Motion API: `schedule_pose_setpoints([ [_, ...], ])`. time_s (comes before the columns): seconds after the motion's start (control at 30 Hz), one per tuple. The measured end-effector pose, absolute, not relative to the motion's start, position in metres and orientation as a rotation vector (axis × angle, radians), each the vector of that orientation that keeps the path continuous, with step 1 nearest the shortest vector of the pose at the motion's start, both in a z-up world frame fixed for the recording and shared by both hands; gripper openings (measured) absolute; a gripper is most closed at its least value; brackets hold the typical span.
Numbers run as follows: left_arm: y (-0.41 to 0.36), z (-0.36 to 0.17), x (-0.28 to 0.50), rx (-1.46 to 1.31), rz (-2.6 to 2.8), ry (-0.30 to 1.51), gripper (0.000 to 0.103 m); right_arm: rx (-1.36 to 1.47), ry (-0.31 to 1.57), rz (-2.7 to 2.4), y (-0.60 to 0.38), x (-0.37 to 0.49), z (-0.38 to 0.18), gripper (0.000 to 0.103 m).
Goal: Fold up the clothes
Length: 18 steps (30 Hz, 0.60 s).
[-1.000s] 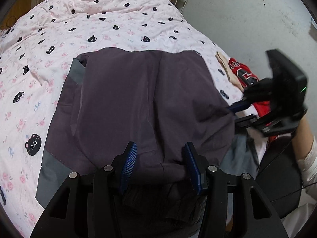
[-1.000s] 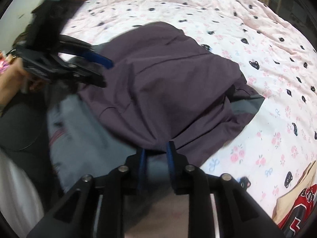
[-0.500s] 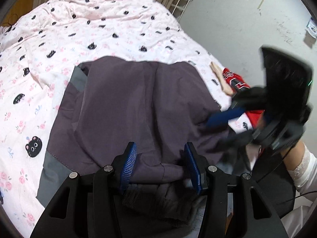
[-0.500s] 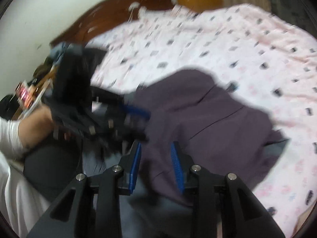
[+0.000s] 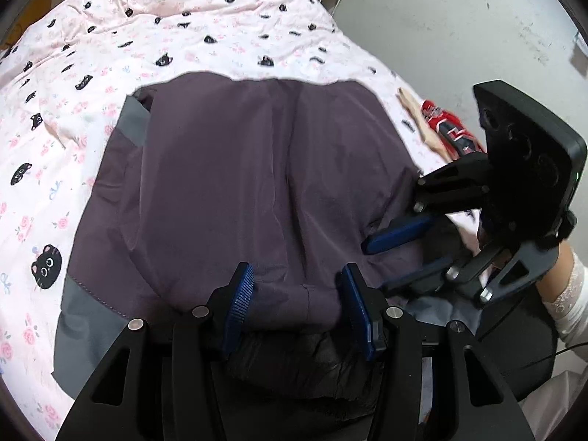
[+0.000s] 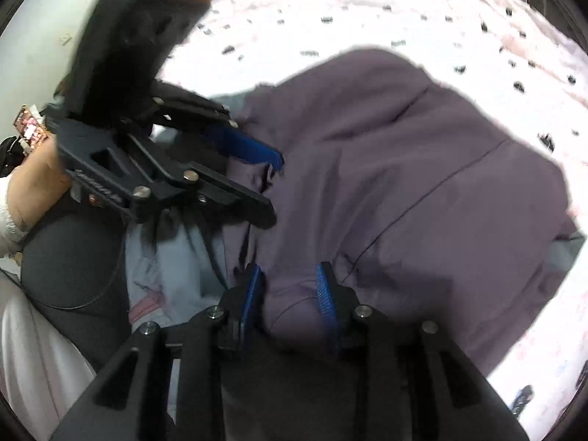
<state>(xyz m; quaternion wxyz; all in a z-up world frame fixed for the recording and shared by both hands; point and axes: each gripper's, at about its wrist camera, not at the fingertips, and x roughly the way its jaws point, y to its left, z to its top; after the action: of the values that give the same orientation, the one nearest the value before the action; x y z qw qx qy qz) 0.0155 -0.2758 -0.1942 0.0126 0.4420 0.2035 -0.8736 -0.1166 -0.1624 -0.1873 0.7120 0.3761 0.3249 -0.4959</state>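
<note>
On the bed (image 5: 110, 36), the purple jacket (image 5: 239, 183) lies spread flat, grey trim at its left edge. Left gripper (image 5: 297, 301) sits low over the jacket's near hem, jaws apart, fabric between them but not pinched. Right gripper (image 5: 400, 253) comes in from the jacket's right side, tilted, jaws apart over its near-right corner. Red garment (image 5: 448, 130) lies beyond the jacket's right edge.

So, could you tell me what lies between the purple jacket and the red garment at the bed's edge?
In the left wrist view, only pink bedspread separates the jacket from the red garment and the tan cloth beside it.
</note>
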Motion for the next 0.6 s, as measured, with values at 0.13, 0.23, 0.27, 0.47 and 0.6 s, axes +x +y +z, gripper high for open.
schedule_pose_setpoints([
  [0.13, -0.285, -0.172, 0.026, 1.225, -2.791, 0.675, 0.045, 0.812, 0.536, -1.179, -0.151, -0.15, -0.153, 0.033],
  [0.23, -0.299, -0.158, 0.031, 1.062, -2.811, 0.699, 0.047, 0.805, 0.443, -1.26, -0.145, -0.172, -0.139, 0.033],
  [0.27, -0.306, -0.156, 0.028, 1.016, -2.8, 0.711, 0.048, 0.809, 0.435, -1.293, -0.143, -0.176, -0.14, 0.033],
  [0.47, -0.318, -0.184, 0.0, 1.109, -2.687, 0.699, 0.051, 0.869, 0.513, -1.443, -0.149, -0.186, -0.163, 0.034],
  [0.6, -0.317, -0.206, 0.001, 1.212, -2.619, 0.69, 0.051, 0.924, 0.615, -1.47, -0.155, -0.186, -0.186, 0.033],
])
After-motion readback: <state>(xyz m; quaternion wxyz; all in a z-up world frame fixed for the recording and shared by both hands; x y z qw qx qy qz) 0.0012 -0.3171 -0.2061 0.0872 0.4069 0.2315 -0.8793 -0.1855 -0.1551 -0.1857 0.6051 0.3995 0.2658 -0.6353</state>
